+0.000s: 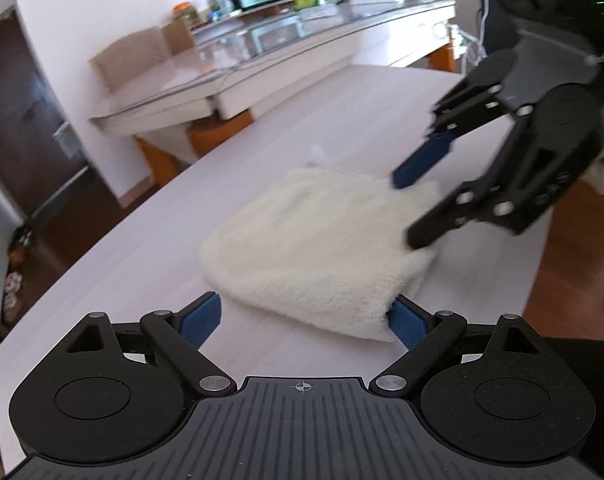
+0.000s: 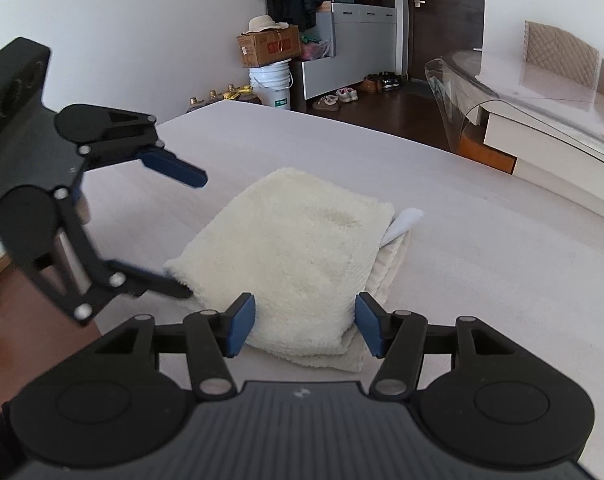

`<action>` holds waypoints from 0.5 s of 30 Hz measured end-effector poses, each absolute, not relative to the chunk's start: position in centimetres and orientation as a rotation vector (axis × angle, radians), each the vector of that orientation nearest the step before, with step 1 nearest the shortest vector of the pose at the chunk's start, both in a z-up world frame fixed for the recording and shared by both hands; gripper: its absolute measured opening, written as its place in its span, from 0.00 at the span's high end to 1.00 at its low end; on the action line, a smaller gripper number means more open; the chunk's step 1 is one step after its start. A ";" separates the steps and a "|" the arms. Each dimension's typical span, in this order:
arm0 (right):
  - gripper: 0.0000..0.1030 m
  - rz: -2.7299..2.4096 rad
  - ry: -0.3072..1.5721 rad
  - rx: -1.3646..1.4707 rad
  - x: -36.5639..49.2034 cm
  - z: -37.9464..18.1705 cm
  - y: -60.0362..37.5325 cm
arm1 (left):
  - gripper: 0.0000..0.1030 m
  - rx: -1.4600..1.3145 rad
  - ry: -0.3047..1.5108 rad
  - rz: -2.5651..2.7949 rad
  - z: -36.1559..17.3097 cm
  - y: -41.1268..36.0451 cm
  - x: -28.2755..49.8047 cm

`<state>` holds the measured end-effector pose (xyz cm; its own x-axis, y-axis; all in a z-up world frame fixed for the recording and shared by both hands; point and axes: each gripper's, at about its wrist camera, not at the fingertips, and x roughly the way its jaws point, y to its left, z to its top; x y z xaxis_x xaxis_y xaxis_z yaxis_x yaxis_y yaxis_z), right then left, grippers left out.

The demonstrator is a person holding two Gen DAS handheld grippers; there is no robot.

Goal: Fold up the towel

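The cream towel [image 2: 297,256] lies folded into a thick, roughly square bundle in the middle of the pale surface [image 2: 482,264], with a white label [image 2: 406,222] poking out from between its layers on one side.

Both tools are at it from adjoining sides. The left tool [image 1: 304,316] has its blue pads spread wide apart, one pad [image 1: 408,320] right against a corner of the bundle and the other well clear over bare surface; nothing is pinched. The right tool [image 2: 304,326] also stands apart, its two pads straddling the near edge of the towel without visibly pressing on it.

The fold looks close to done, so the likely next move is either a last fold or a squaring-up.

The risk lies in the layers. At the near corner in the right wrist view the lower layer sticks out under the fluffy top one, so closing there could catch only the top ply and pull the stack open. The left pad at the corner could also drag the bundle sideways and skew it.
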<state>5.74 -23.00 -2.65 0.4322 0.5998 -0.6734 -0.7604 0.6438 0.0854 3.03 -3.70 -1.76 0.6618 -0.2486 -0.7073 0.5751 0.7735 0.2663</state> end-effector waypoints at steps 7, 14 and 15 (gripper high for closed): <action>0.44 0.861 0.726 -0.244 5.1 -2.5 -22.7 | 0.10 0.449 0.756 -0.505 -0.1 -0.6 2.5; 0.50 0.820 0.671 -0.247 4.7 -1.2 -22.7 | 0.09 0.375 0.695 -0.436 0.6 -1.2 3.3; 0.49 0.813 0.674 -0.279 4.6 -1.5 -22.5 | 0.09 0.393 0.695 -0.424 0.2 -1.6 3.5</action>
